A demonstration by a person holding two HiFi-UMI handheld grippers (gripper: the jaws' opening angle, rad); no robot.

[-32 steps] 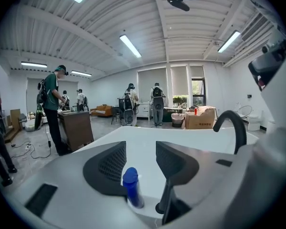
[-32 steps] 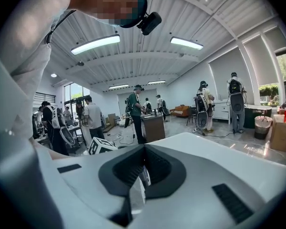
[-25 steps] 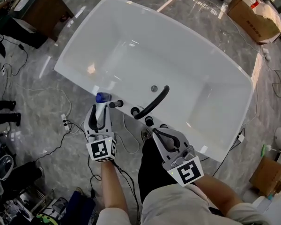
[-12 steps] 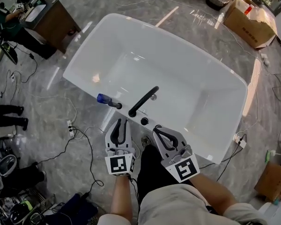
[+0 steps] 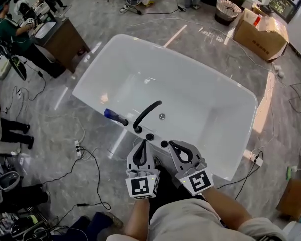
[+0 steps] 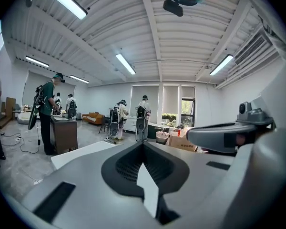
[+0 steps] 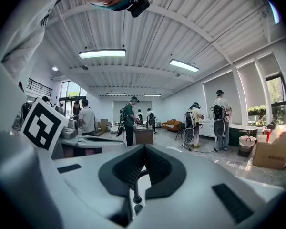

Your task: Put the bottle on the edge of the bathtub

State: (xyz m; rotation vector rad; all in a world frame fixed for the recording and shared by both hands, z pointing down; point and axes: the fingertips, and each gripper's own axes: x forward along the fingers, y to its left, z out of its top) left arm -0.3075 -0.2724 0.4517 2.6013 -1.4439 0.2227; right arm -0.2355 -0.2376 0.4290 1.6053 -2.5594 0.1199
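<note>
Your left gripper [image 5: 143, 143] has just clenched shut on nothing, and your right gripper [image 5: 172, 144] is closed and empty too. The bottle [image 5: 113, 116] rests on the white bathtub's [image 5: 215, 114] near edge, left of the black faucet [image 5: 145, 115]. Cables trail across the grey marble floor [image 5: 45, 119].

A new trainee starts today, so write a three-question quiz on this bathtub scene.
1. True or false: the bottle rests on the rim of the bathtub.
2. In the head view, on which side of the black faucet is the bottle? A: left. B: right.
3. What does the left tool hold?
Key: 1 true. 2 A. 3 Nothing: its jaws have just closed and are together with nothing between them.
</note>
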